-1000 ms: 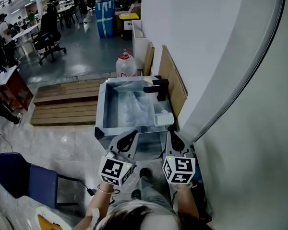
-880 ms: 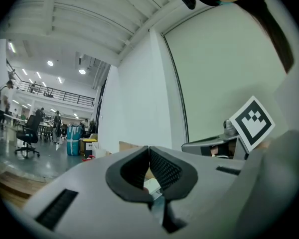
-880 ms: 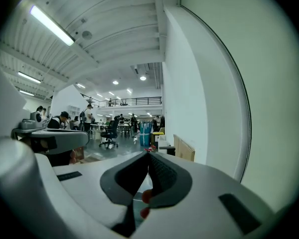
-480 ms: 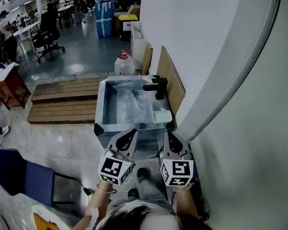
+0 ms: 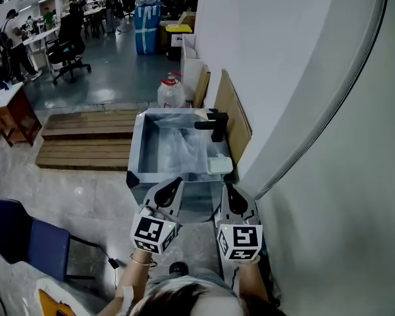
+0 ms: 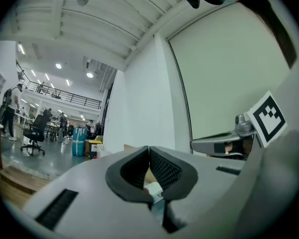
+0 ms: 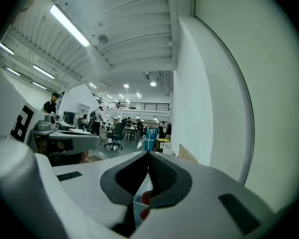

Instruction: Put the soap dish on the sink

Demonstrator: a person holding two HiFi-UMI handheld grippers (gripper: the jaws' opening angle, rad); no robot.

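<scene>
A white soap dish (image 5: 220, 164) rests on the near right corner of the metal sink (image 5: 134, 151), just in front of the black faucet (image 5: 214, 124). My left gripper (image 5: 176, 182) hovers at the sink's near rim, shut and empty. Level with it, my right gripper (image 5: 227, 189) is shut and empty too, a short way nearer than the dish and not touching it. In the left gripper view the pads (image 6: 162, 167) meet at the tip, and a white shape shows below them. The right gripper view shows its pads (image 7: 163, 172) closed the same way.
A water jug with a red cap (image 5: 171, 90) stands behind the sink. Boards (image 5: 232, 114) lean on the white wall at the right. Wooden pallets (image 5: 85, 140) lie left of the sink, and a blue chair (image 5: 20, 236) stands near left. Desks and people fill the far hall.
Both grippers have drifted slightly down and left in the head view, still shut. The soap dish has stayed on the sink corner. A person at the far left has walked on.
</scene>
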